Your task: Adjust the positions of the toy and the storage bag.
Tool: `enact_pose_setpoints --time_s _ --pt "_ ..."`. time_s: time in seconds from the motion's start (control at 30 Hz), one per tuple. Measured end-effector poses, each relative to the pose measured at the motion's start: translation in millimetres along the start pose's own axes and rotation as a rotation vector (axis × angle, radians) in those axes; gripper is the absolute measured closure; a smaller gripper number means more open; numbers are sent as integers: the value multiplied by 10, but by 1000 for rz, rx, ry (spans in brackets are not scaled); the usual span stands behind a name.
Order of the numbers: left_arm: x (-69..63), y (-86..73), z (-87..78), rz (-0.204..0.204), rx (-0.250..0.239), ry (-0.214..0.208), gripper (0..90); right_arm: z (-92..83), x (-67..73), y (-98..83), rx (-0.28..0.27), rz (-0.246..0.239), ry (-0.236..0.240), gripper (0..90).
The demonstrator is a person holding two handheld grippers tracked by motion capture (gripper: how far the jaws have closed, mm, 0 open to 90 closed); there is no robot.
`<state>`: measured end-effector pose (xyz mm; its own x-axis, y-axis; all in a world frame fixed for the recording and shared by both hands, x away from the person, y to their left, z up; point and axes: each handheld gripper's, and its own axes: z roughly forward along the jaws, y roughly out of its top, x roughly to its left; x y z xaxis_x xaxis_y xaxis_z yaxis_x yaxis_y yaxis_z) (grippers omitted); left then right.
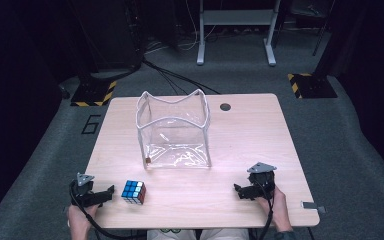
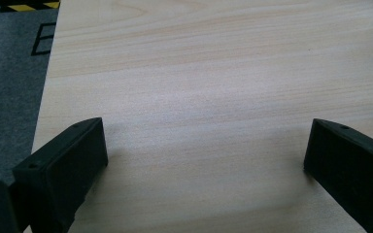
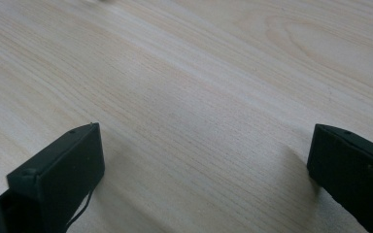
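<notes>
Rubik's cube [image 1: 133, 192] sits on the counter [image 1: 260, 145] near the near-left edge, blue face up, just right of the left claw [image 1: 111, 190]. Left claw rests low, jaws spread wide, nothing between them, not touching the cube. Right claw [image 1: 237, 190] at near right, jaws wide apart too, empty, only bare wood in between. Clear plastic bag [image 1: 174, 131] stands open mid-counter, beyond the cube, well apart from both claws.
</notes>
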<state>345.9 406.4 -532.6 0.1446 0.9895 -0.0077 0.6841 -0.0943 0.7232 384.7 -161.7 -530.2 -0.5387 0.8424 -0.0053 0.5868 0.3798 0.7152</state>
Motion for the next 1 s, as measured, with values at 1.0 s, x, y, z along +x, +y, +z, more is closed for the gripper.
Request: enact_pose_setpoints --time_s 1.0 --pt "-17 22 -87 -29 -9 -22 24 -4 2 5 3 17 -9 1"
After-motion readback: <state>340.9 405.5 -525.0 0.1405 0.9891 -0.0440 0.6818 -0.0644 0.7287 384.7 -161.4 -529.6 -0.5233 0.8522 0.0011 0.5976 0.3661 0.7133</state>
